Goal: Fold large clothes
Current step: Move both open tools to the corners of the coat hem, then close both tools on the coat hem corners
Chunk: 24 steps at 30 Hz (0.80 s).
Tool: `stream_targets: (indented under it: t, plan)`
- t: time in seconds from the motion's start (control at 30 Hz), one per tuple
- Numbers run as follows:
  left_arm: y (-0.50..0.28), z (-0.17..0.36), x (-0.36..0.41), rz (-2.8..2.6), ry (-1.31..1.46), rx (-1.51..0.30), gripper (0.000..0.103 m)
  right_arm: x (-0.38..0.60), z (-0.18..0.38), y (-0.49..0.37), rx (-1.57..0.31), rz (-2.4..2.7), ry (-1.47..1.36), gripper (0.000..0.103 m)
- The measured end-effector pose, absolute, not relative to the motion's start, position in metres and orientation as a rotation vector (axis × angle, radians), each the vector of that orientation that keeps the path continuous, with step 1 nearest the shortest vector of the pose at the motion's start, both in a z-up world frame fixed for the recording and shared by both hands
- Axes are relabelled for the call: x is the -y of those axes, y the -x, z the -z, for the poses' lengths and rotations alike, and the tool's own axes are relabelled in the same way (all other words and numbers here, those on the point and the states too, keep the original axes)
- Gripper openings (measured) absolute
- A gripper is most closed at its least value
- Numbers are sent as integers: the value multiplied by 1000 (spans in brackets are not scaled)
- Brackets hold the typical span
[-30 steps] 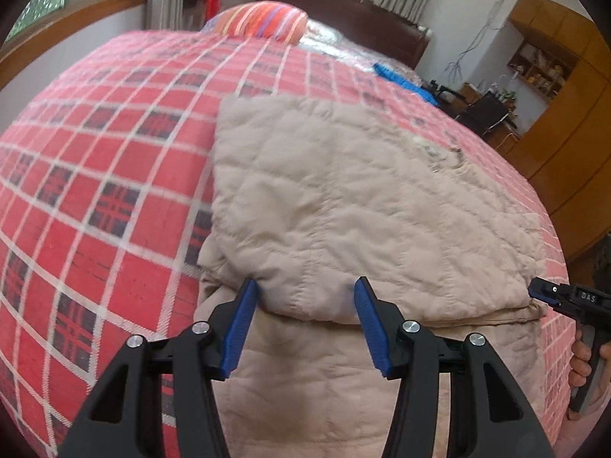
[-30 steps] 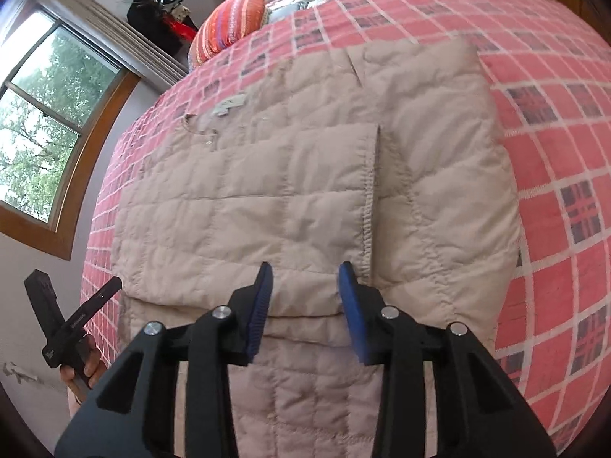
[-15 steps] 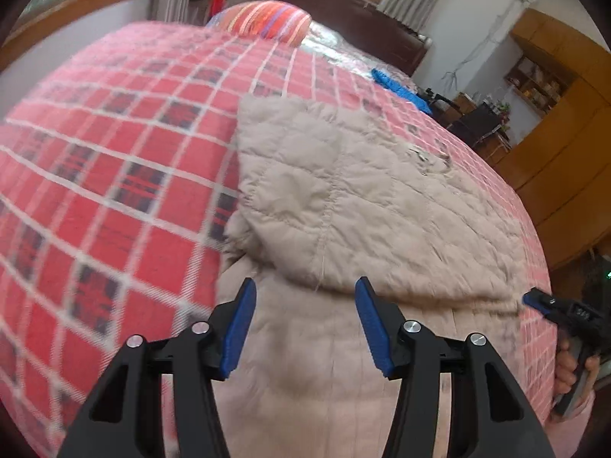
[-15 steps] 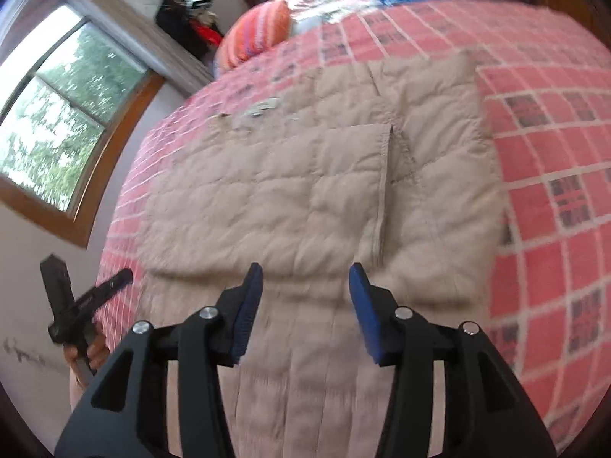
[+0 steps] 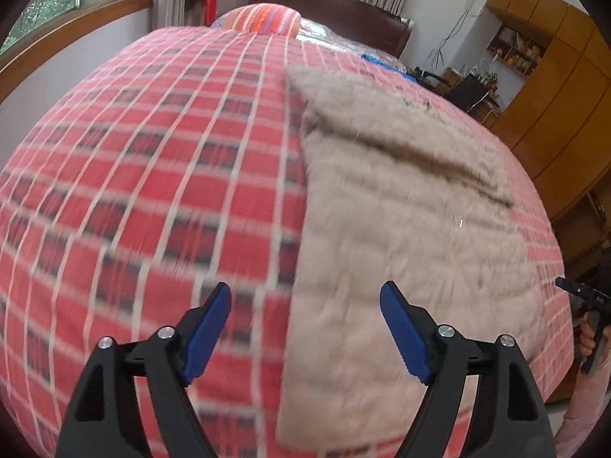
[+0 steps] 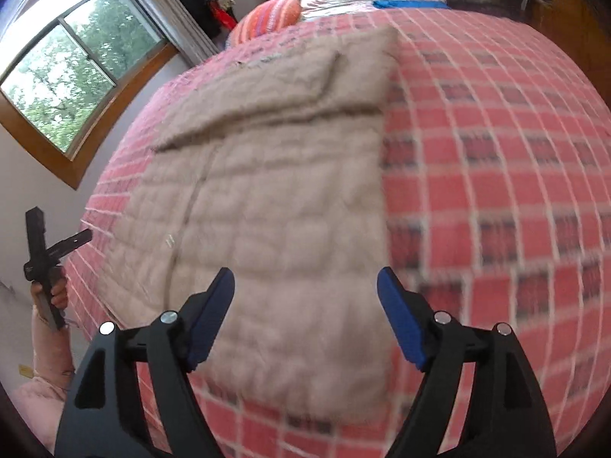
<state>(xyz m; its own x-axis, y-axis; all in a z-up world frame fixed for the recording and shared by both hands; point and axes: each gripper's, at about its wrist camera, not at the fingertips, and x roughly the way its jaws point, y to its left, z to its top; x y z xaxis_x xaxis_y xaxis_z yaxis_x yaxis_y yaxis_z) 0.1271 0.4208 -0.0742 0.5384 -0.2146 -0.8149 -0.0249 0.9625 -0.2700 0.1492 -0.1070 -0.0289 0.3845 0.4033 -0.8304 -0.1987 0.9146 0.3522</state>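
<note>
- quilted garment [image 5: 401, 229] flat on bed [image 5: 152, 191], upper part folded over itself
- pillow [image 5: 267, 19] at bed's far end, behind garment
- window [image 6: 76, 57] left of bed
- wardrobe [image 5: 553, 95] right of bed

A beige quilted garment [image 6: 282, 191] lies flat on a bed spread with a red plaid cover [image 6: 496, 191], its far portion folded over into a layered band. The right gripper [image 6: 305, 316] hangs above the garment's near end, blue-padded jaws spread wide and empty. At left, a hand [image 6: 51, 294] holds the left gripper [image 6: 49, 252] off the bed's edge beneath a window [image 6: 76, 57]; a striped pillow [image 6: 267, 19] sits by the headboard.
</note>
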Motion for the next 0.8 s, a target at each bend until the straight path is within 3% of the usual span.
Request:
stream_targets:
  t: [0.33, 0.73, 0.8]
  plan:
    - [-77, 111, -425, 133, 326, -1052, 81, 141, 68, -102, -1157, -352, -329, 78]
    - [-72, 127, -404, 192, 344, -1063, 79, 139, 95, -95, -1183, -363, -375, 78]
    - [-72, 127, -402, 191, 345, -1060, 75, 137, 93, -94, -1176, -366, -366, 69]
